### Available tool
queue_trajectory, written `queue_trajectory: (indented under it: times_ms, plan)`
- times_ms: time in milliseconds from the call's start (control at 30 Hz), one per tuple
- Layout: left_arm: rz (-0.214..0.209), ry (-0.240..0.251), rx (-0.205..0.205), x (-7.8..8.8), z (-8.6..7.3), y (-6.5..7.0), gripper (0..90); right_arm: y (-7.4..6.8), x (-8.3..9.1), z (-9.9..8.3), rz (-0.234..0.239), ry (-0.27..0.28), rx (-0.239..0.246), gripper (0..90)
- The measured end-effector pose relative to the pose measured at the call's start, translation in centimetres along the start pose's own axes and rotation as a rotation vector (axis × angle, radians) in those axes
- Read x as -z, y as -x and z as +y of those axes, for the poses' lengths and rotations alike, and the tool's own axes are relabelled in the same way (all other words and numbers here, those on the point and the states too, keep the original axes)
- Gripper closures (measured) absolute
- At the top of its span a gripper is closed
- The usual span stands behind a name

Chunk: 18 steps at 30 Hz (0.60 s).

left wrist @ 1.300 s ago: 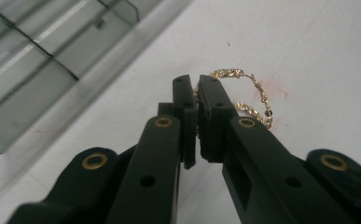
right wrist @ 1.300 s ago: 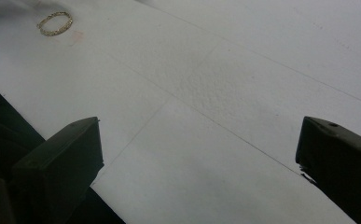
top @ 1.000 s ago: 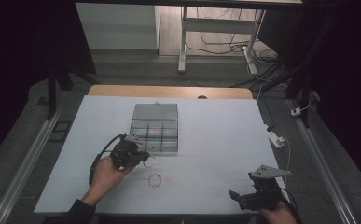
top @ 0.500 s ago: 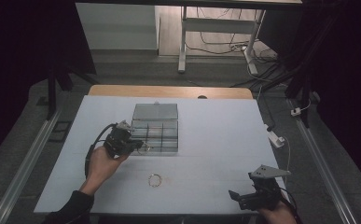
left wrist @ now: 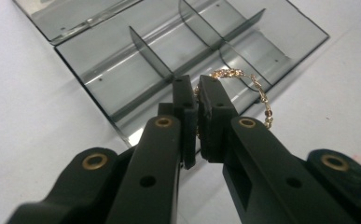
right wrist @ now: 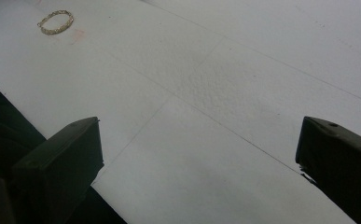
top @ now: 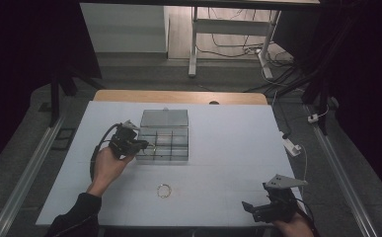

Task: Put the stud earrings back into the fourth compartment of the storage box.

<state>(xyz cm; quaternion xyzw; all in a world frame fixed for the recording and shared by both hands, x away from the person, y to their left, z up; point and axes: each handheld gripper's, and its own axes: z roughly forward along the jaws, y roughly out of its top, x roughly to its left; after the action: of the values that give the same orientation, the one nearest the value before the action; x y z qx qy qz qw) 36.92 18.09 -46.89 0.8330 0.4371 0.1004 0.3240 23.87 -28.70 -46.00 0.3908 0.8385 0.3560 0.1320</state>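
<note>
Gold chain [left wrist: 243, 86] pinched in left tongs [left wrist: 197, 86].

Before me: two gold chain bracelets [left wrist: 243, 81] [top: 164, 190], one clear divided box [top: 164, 140], and my two claws [top: 148, 145] [top: 250, 207].

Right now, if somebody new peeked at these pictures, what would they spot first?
The left tool pinching a gold chain above the smoky clear box with little compartments. Then another gold chain ring lying alone on the white table, nearer the person.
</note>
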Motion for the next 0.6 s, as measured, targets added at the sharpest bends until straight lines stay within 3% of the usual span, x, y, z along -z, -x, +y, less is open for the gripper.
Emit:
queue_trajectory:
  times_ms: [600]
  plan:
    - [0.041, -0.056, 0.036, -2.4, -0.4, -1.9, 85.0, 0.0, 0.0, 0.0, 0.004, -0.005, 0.009, 1.1]
